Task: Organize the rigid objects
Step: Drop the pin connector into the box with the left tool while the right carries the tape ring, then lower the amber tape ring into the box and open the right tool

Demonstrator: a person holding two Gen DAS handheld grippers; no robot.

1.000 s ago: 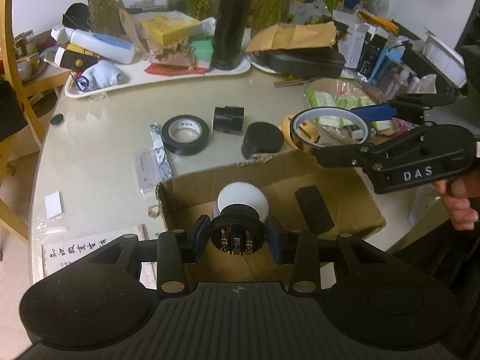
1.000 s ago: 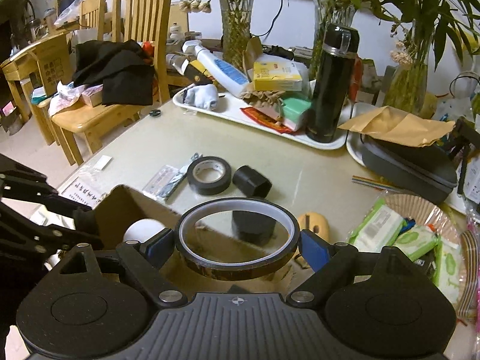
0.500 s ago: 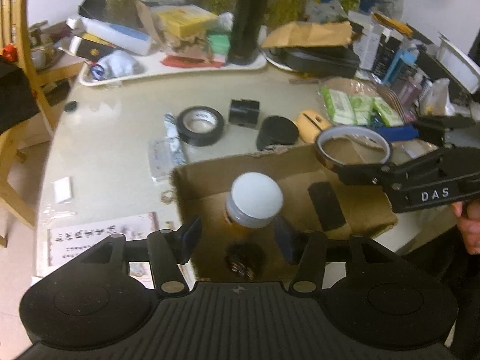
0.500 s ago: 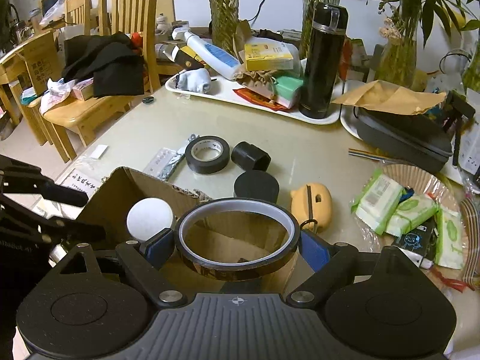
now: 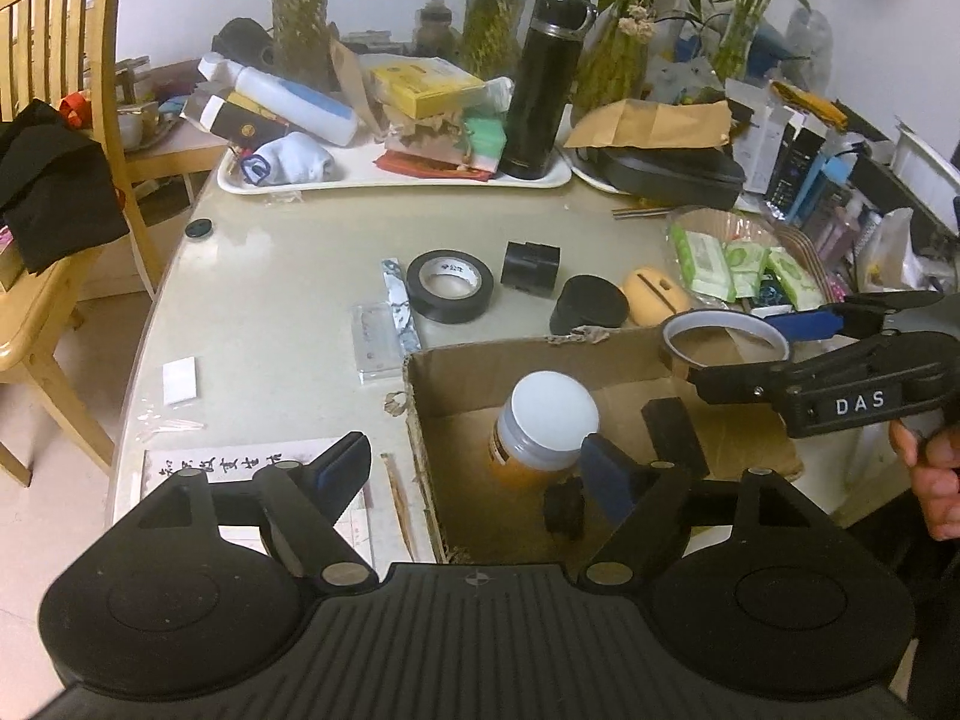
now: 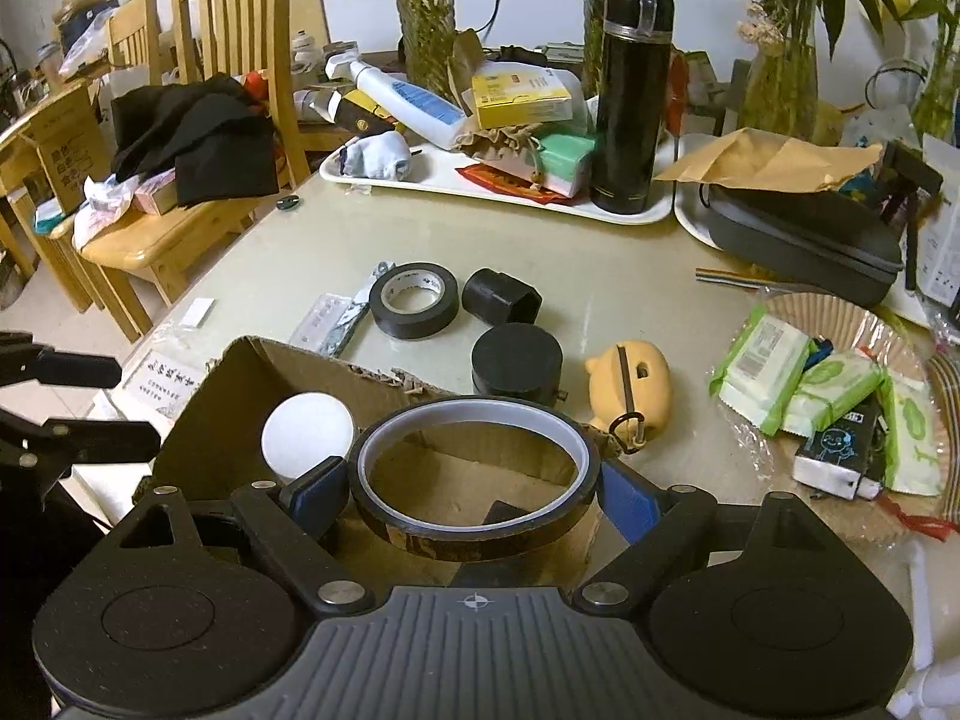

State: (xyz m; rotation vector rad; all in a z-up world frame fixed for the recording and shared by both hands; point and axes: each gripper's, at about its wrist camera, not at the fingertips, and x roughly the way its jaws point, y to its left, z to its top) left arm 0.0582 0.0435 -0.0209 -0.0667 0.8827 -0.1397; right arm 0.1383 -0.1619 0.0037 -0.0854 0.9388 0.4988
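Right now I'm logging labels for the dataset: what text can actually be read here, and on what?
"DAS": white letters on the side of the right gripper.
Black tape roll: print on its inner core, too small to read.
Paper sheet at the table edge: handwritten Chinese characters, too blurred to read.
Yellow box on the tray: label print, unreadable.
Wet-wipe packs: print unreadable.
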